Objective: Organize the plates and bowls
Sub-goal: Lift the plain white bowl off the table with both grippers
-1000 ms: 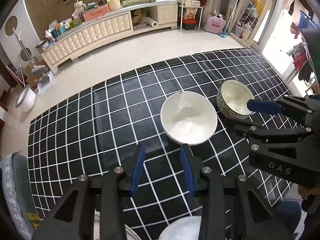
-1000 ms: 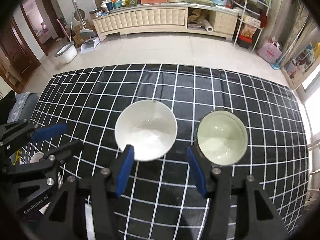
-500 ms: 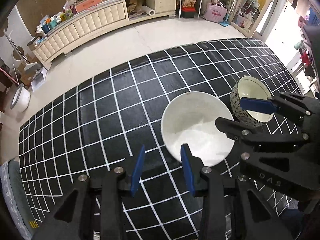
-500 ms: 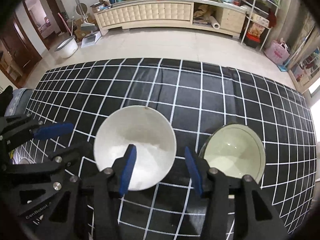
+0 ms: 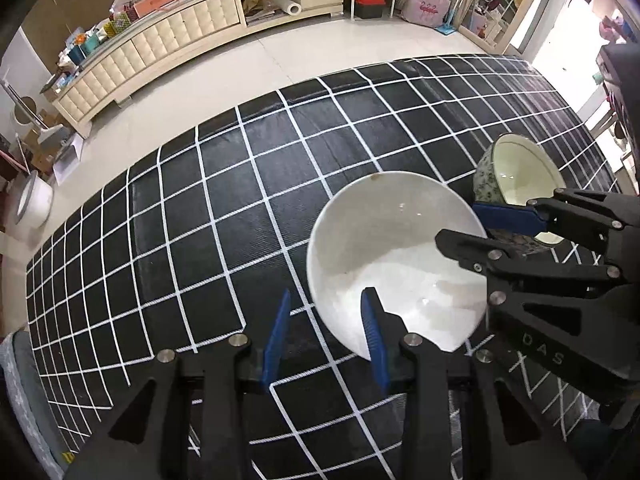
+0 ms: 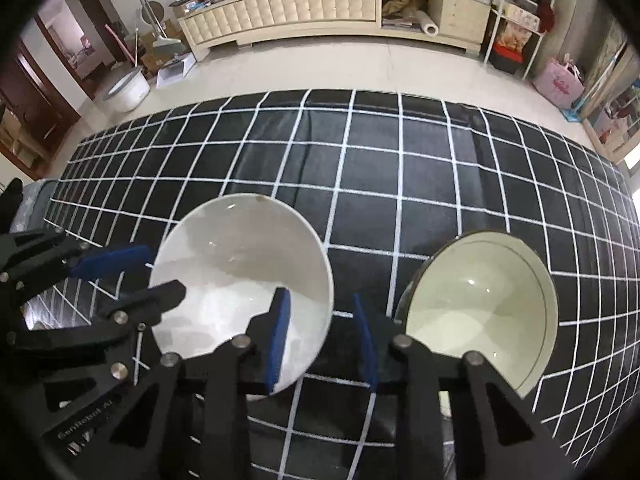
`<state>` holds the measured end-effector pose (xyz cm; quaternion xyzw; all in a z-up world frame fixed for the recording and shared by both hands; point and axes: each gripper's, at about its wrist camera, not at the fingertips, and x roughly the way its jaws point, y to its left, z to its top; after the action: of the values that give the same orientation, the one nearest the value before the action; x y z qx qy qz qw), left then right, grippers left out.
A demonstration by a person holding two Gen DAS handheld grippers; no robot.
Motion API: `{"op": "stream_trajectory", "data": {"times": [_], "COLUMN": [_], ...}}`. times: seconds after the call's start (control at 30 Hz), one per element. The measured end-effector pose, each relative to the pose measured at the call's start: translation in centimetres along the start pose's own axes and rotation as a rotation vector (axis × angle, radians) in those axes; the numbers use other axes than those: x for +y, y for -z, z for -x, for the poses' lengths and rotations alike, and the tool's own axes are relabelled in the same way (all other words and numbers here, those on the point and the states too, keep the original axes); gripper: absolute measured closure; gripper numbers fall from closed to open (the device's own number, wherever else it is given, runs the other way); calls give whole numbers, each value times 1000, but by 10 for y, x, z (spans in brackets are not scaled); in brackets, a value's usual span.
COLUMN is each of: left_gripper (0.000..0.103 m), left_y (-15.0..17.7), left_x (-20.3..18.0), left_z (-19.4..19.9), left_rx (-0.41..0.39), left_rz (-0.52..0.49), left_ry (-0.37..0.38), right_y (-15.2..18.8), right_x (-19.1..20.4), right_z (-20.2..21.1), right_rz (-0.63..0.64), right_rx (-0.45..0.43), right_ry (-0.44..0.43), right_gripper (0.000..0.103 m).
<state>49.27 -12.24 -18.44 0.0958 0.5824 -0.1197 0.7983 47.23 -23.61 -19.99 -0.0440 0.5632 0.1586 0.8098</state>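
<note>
I've got both grippers low over the black grid mat [image 5: 224, 216]. White bowl [image 5: 384, 248] sits on the mat, patterned bowl [image 5: 516, 176] w/ cream inside just beside it on its right, can't tell if rims touch. Left gripper [image 5: 326, 328] spread open, nothing between the blue pads; its right pad [image 5: 370, 332] overlaps the white bowl's near left rim, left pad over bare mat. Right gripper [image 6: 322, 332] also open & empty, straddling the white bowl's right rim: left pad [image 6: 278, 332] over the bowl interior, right pad over the gap between the two bowls. From right wrist cam white bowl [image 6: 244, 276] is left of centre, patterned one [image 6: 480, 312] at right. Cream sideboard [image 6: 288, 8] across the floor behind
</note>
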Motion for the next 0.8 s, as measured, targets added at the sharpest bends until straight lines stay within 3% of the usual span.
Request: {"op": "stream_trajectory", "data": {"times": [0.23,0.3,0.5,0.8], "left_gripper": [81,83,83,89], "left_y": [3,3,5,11], "left_x": [0,2,-2,2], "left_z": [-16,-18,-24,-17], "left_rx": [25,26,18,22], "left_rz": [-9,2,0,7], "left_ry": [23,36,32,39], "right_y": [-1,-1,2,8], "right_x": [-4,-3,-1,0], "right_z": [-14,-14,-16,-3], "right_rz": [-34,-26,-21,-33], "right_rx": [26,23,18,-13], "right_ry": [-29,-24,8,-4], "right_gripper": [73,80,89,92]}}
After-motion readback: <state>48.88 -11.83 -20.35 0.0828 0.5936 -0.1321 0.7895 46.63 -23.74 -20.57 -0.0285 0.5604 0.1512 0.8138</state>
